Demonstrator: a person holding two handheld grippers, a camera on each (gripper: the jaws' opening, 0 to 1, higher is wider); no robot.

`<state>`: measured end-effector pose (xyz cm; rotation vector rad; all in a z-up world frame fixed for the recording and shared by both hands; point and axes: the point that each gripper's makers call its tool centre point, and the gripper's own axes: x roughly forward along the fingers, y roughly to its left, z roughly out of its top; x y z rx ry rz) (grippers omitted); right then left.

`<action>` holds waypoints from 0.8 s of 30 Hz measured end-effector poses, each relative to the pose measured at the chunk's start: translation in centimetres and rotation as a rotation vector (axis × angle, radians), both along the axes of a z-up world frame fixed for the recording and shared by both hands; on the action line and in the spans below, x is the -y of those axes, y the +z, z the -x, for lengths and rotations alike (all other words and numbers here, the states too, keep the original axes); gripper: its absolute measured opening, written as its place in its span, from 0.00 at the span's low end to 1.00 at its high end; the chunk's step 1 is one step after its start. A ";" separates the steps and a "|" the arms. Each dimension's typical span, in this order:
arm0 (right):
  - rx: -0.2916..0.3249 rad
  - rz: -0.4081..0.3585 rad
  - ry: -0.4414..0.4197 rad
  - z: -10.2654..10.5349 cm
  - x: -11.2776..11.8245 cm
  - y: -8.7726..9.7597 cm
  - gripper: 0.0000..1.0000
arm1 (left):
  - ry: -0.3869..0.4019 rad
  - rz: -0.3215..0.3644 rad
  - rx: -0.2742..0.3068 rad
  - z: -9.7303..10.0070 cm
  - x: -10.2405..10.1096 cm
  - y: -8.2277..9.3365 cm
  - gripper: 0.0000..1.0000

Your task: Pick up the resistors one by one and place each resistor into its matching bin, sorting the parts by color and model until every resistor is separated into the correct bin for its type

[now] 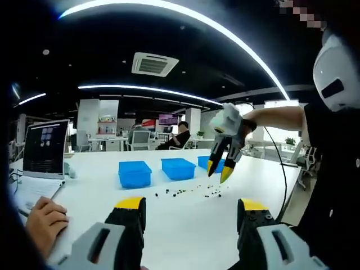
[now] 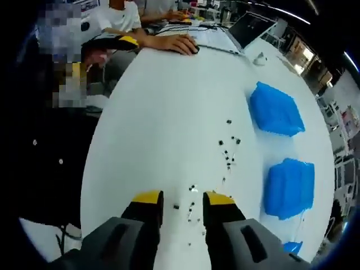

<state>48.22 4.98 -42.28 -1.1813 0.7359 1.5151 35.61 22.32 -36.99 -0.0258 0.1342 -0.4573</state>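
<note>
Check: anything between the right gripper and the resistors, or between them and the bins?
Nothing visible. The right gripper hangs open over the resistors scattered on bare white table; the blue bins sit just beyond.

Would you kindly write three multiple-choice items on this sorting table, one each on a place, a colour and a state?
1. Where does the laptop stand?
A. beyond the bins
B. at the table's end by a person's hand
C. on a chair

2. What colour are the bins?
A. blue
B. red
C. grey

3. How is the right gripper?
A. shut on a resistor
B. lying on the table
C. open above the scattered resistors

Answers: 1 B, the screen rises next to the hand. 2 A, all three are blue. 3 C, its yellow tips stand apart in the air.
</note>
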 end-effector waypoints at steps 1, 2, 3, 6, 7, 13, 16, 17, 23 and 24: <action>0.012 0.016 0.070 0.5 0.7 0.0 0.33 | -0.001 0.001 -0.001 0.0 0.1 0.0 0.67; 0.010 0.046 0.101 0.9 1.6 -0.1 0.34 | -0.004 0.001 -0.002 -0.1 0.2 0.0 0.67; 0.006 0.072 0.135 1.4 2.4 -0.2 0.35 | -0.006 0.000 -0.004 -0.1 0.3 0.0 0.67; 0.012 0.113 0.299 2.6 3.8 -0.4 0.38 | -0.016 -0.005 -0.007 -0.2 0.9 -0.1 0.67; 0.021 0.124 0.342 2.7 3.9 -0.5 0.38 | -0.019 -0.007 -0.008 -0.3 1.1 -0.1 0.67; 0.105 0.189 0.612 1.8 4.1 -2.1 0.32 | -0.030 -0.019 -0.008 -0.3 2.0 0.2 0.67; 0.149 0.225 0.655 0.6 4.1 -3.1 0.28 | -0.023 -0.022 -0.008 -0.2 2.1 0.3 0.67; 0.140 0.237 0.664 0.4 4.1 -3.5 0.28 | -0.020 -0.022 -0.010 -0.2 2.1 0.3 0.67; 0.113 0.248 0.702 -0.2 4.0 -4.9 0.25 | 0.000 -0.022 -0.017 0.0 2.1 0.2 0.67; 0.109 0.251 0.705 -0.5 4.1 -5.1 0.25 | 0.003 -0.022 -0.019 0.0 2.1 0.1 0.67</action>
